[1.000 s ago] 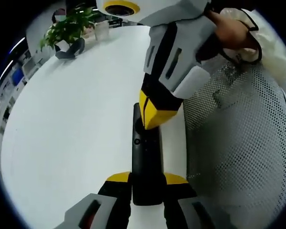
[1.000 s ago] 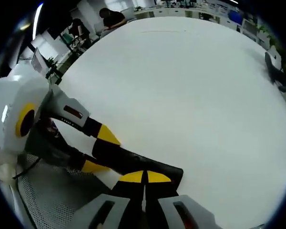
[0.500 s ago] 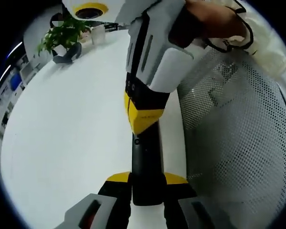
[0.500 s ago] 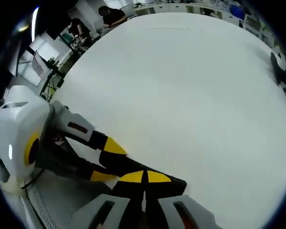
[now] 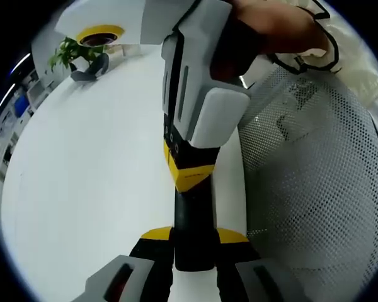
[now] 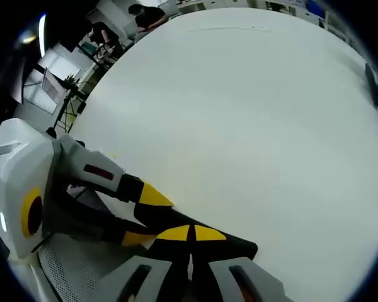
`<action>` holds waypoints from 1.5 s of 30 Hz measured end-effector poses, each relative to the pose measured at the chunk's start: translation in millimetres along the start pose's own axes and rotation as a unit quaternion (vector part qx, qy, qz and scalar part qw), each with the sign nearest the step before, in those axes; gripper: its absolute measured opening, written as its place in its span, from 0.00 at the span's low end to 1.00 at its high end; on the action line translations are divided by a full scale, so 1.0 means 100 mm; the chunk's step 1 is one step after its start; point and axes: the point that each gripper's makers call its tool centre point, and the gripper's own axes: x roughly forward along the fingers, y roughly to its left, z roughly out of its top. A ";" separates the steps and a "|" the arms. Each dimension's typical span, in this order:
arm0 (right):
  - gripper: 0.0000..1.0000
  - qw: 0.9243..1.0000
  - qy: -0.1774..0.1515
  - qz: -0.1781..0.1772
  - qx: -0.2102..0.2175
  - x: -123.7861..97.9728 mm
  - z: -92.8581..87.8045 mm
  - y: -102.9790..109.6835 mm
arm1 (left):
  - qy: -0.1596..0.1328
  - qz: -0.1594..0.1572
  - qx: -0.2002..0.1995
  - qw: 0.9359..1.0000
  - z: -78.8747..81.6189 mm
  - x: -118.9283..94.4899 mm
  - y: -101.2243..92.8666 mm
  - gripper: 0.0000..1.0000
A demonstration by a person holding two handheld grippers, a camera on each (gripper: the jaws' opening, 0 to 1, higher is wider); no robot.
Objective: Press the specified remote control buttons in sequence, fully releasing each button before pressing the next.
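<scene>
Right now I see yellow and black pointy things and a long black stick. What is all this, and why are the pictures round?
The pictures are round because each comes from a tiny wide-eyed camera riding on a hand tool. A person holds two such tools, one in each hand. Each tool is a gripper with two yellow-tipped jaws, like a big pair of tongs.

In the left gripper view, the left gripper rises from the bottom, its jaws closed on either side of a long black remote control. The right gripper comes down from above, its yellow tips shut together on the top face of the remote, as if pressing a button.

In the right gripper view you see the same meeting from the other tool.

Everything sits over a big white table. A potted plant stands far off, and a mesh chair is beside the table.
</scene>
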 end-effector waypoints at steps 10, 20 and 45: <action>0.00 0.999 0.031 -0.010 0.002 0.05 0.02 -0.01 | 0.000 -0.002 -0.019 1.000 0.00 0.00 0.00 0.22; 0.00 0.999 0.050 -0.009 0.015 0.06 0.03 -0.02 | 0.008 0.003 -0.019 1.000 0.01 0.01 0.01 0.22; 0.00 0.995 -0.033 0.049 0.079 -0.04 -0.06 0.05 | 0.011 0.014 -0.023 1.000 0.02 0.01 0.02 0.22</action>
